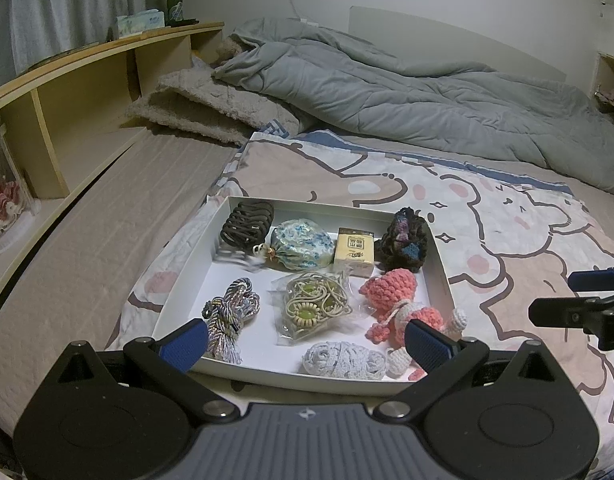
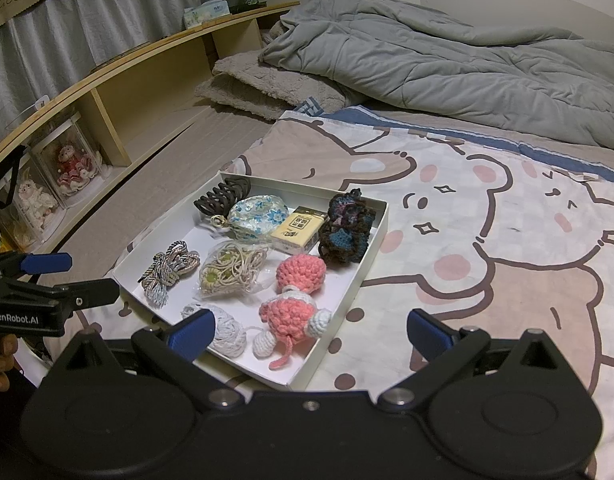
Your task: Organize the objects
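Hovering at the near rim of the white tray (image 1: 441,258) with the left gripper (image 1: 307,346), jaws spread and empty; right gripper (image 2: 311,334) likewise spread, gripping nothing. Judging the white yarn ball (image 1: 345,362) nearest, then the pink crochet doll (image 1: 403,304). Advising descending straight, pinching soft bodies centrally. Further back, avoiding nudging the yellow box (image 1: 354,252).

In the left wrist view, the left claw's (image 1: 307,344) blue fingers (image 1: 427,344) cover part of the pink crochet doll (image 1: 395,300) and the twisted cord bundle (image 1: 231,316). The print on the small yellow box (image 1: 354,249) is too small to read. In the right wrist view, a hand (image 2: 3,360) is cut off at the left edge.
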